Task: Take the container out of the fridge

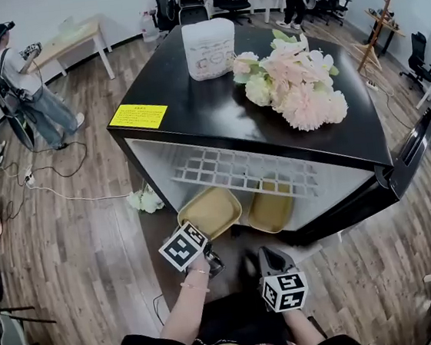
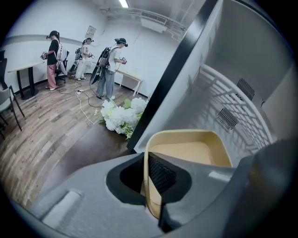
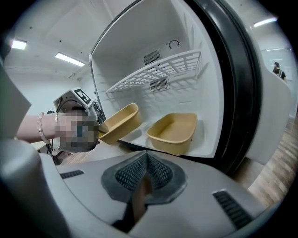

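- Right gripper [image 3: 145, 176]: jaws together, nothing between them, in front of the fridge [image 1: 217, 117].
- Left gripper [image 2: 148, 179]: clamped on the near rim of the left container [image 2: 188, 151]. Container empty, near end sticking out of the fridge opening.
- Second container [image 3: 173, 132]: empty, flat on the fridge floor, just right of the first.
- Wire shelf [image 1: 238, 171] above both.

Pink-and-cream bouquet [image 1: 292, 82] beside a white canister [image 1: 210, 48]; white flowers [image 1: 145, 200] on the wood floor [image 1: 68, 239]; desk [image 1: 69, 41] beyond.
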Demonstrator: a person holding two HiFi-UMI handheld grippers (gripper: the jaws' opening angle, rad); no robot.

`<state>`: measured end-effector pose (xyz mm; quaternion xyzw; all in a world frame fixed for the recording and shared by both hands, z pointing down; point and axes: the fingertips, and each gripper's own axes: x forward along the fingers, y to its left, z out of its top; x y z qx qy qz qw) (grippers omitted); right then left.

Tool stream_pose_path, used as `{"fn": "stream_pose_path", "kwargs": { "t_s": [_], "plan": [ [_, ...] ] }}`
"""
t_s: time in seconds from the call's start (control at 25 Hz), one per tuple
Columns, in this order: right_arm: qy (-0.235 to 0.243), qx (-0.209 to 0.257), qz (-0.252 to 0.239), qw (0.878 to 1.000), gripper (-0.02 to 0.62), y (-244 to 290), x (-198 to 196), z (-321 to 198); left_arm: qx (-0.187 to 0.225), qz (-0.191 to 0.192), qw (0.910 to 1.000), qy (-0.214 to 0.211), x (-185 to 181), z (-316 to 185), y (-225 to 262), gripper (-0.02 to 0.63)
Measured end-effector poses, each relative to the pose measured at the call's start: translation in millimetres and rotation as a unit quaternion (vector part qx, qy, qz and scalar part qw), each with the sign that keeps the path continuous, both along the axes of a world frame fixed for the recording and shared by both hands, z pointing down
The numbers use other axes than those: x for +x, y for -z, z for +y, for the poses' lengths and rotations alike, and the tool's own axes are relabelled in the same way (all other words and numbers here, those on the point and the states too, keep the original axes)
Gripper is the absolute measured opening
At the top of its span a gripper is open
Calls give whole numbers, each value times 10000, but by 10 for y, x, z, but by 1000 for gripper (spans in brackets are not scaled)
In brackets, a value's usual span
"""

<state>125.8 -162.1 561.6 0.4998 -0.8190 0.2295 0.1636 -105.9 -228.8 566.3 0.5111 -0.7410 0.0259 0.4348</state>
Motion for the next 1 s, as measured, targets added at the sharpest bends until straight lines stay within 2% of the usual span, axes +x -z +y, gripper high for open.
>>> {"fn": "stream_pose_path", "kwargs": {
  "t_s": [0.24,0.44,0.68,1.0],
  "plan": [
    [149,91,-34,9998,8,48,-118,-20,165,-144,9997,-117,-92,125,143,11],
    [223,107,-17,9997,8,47,-184,22,276,38,9994,-225,-101,237,192,11],
    [260,90,27,9996,8,30,-237,64,326,-219,9990,-221,-254,355,212,11],
    [408,88,60,9991,8,11,-418,95,288,-334,9990,-90,-548,508,176,11]
  ]
}}
